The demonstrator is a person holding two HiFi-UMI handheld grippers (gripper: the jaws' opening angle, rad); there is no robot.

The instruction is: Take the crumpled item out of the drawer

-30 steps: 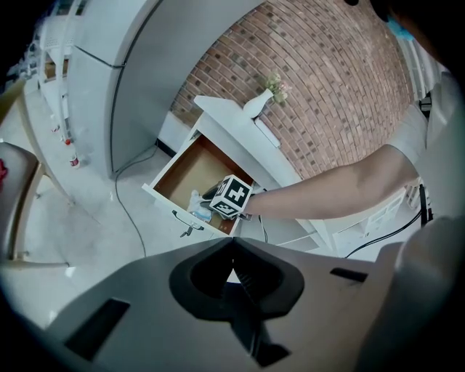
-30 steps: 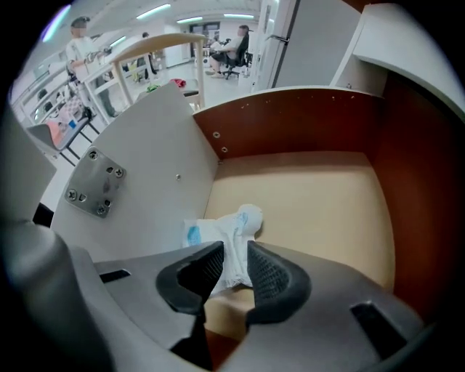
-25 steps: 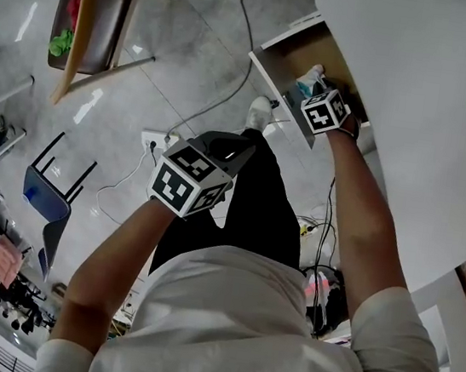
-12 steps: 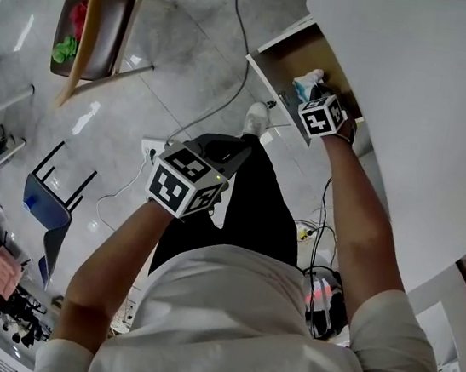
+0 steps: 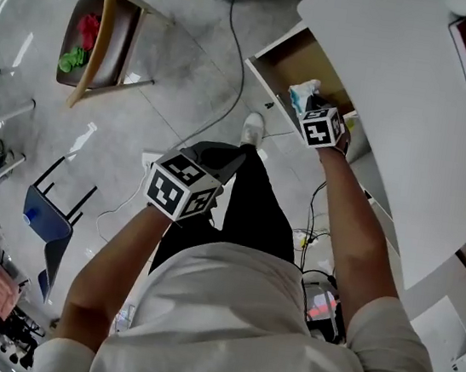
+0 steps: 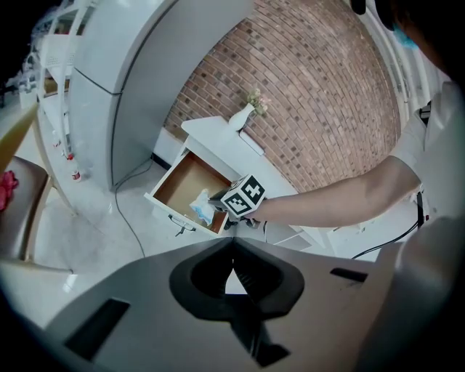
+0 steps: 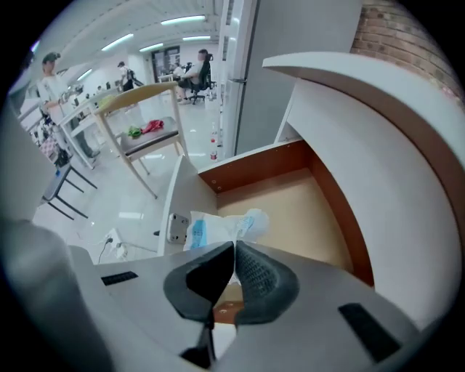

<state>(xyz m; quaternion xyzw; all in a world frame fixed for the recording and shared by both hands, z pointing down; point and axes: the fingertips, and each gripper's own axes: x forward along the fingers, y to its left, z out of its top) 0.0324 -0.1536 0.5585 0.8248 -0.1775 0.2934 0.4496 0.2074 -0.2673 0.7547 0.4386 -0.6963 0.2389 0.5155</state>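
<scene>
At the far left of the head view a wooden chair (image 5: pixel 98 42) stands on the pale floor (image 5: pixel 173 61), with something red and something green on its seat. A dark cable (image 5: pixel 233 43) runs across the floor toward the furniture.

Nearer the middle, the left claw (image 6: pixel 232 247) hangs in front of the person's legs, well apart from the drawer. Its jaws are clenched tip to tip with nothing between them.

Right of that, the drawer (image 5: pixel 287 59) stands pulled out from under the white worktop (image 5: pixel 400 101), and its brown wooden floor is bare. The crumpled item (image 5: pixel 302 94), a white and light-blue wrapper, is over the front part of the drawer, close to the front panel. It is pinched at the tips of the right claw (image 7: pixel 234 243). In the right gripper view the two pads are pressed together on the lower edge of the wrapper, and the rest of it bunches up just past the tips.

The left gripper view shows the wrapper at the level of the front panel's top edge. A brick wall (image 6: pixel 305 94) rises behind the worktop, and a white vase (image 6: pixel 245 115) stands at the worktop's far end.
</scene>
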